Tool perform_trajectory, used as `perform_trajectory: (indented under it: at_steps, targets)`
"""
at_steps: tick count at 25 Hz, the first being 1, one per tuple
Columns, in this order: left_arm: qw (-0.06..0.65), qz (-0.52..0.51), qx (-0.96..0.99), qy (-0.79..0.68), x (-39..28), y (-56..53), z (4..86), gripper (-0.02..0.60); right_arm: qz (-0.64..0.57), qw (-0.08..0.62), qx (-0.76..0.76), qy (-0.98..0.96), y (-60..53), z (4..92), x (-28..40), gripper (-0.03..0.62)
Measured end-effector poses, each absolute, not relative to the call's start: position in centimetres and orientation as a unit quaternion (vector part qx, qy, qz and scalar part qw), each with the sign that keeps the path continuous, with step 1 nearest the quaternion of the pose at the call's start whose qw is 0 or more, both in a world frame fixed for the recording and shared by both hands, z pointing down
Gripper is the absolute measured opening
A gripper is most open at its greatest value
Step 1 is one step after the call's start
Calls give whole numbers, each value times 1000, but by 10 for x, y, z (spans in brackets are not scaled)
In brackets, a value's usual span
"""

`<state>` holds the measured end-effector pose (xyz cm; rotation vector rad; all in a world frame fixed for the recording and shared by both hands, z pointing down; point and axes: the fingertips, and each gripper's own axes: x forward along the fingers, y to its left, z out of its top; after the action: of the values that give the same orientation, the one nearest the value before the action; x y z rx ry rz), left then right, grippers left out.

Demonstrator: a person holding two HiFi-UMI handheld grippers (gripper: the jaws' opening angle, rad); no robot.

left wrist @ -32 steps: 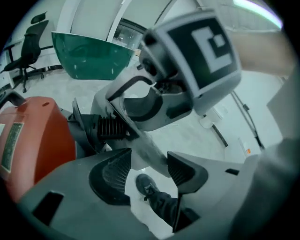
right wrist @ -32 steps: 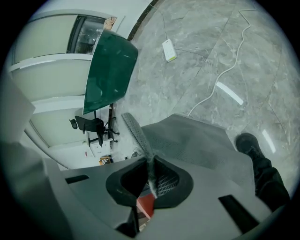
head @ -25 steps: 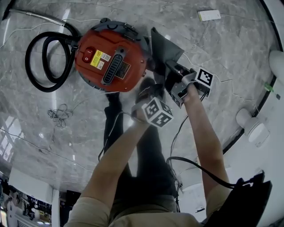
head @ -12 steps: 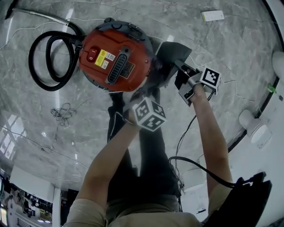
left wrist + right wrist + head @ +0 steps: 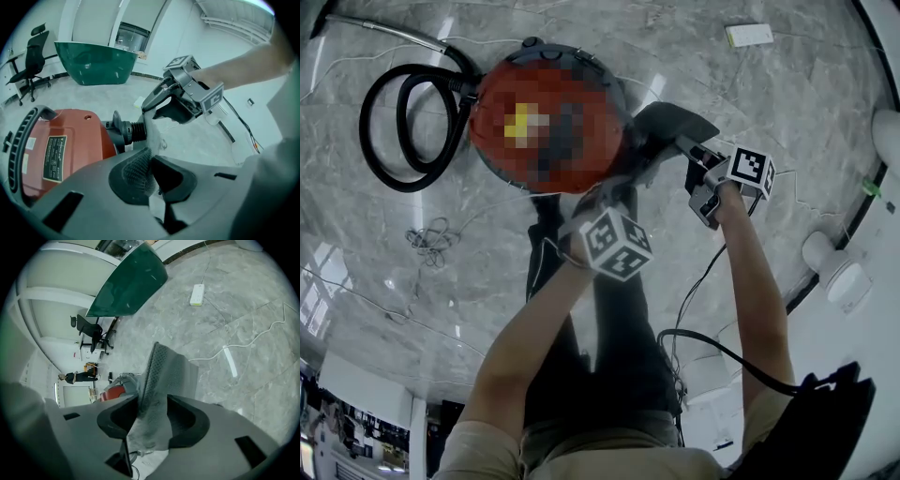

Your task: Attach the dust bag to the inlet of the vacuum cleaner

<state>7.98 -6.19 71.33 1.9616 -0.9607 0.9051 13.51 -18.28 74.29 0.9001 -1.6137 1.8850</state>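
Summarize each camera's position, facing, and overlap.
Head view: on the person's head, looking steeply down at the vacuum cleaner on the floor and the dust bag; both arms, legs, left gripper and right gripper show.
Left gripper view: on the left gripper, facing the vacuum cleaner; own fingers, just closing, pinch the dust bag; right gripper and arm show.
Right gripper view: on the right gripper, facing the floor; own fingers, just opened, stand apart with the dust bag between.
Shared: all three show the dust bag and vacuum cleaner.

Only a dark label [image 5: 54, 157] on the vacuum cleaner [image 5: 86, 136] shows print, unreadable.
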Motion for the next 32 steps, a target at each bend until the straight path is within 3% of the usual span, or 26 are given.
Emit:
perform_trajectory:
  at_steps: [2, 4, 8, 14, 19, 25, 29, 30, 32]
  targets:
    - [364, 364, 767, -382, 78, -64, 712, 14, 673, 273, 325, -606, -186, 742, 132, 170]
    - [344, 375, 769, -386, 77, -66, 711, 14, 633, 315, 321, -630, -189, 741, 126, 75]
    - [300, 402, 780, -374, 85, -67, 708, 14, 562, 376, 304, -672, -192, 738, 115, 32]
    - [236, 430, 796, -354, 97, -61, 706, 14, 573, 292, 256, -722, -188, 720, 122, 29]
    - [289, 380, 783, -400, 80, -67, 702, 14, 567, 262, 257, -737, -195, 713, 104, 28]
    - [324, 390, 769, -390, 82, -65, 715, 14, 537, 340, 265, -725, -194, 739, 103, 29]
    - [345, 372, 763, -400, 79, -66, 715, 14, 556, 327, 292, -706, -194, 738, 107, 31]
    - [353, 368, 761, -402, 79, -66, 716, 14, 566, 320, 308, -695, -194, 739, 112, 79]
    - [361, 365, 758, -402, 79, -65, 717, 14, 593, 305, 334, -666, -187, 738, 125, 234]
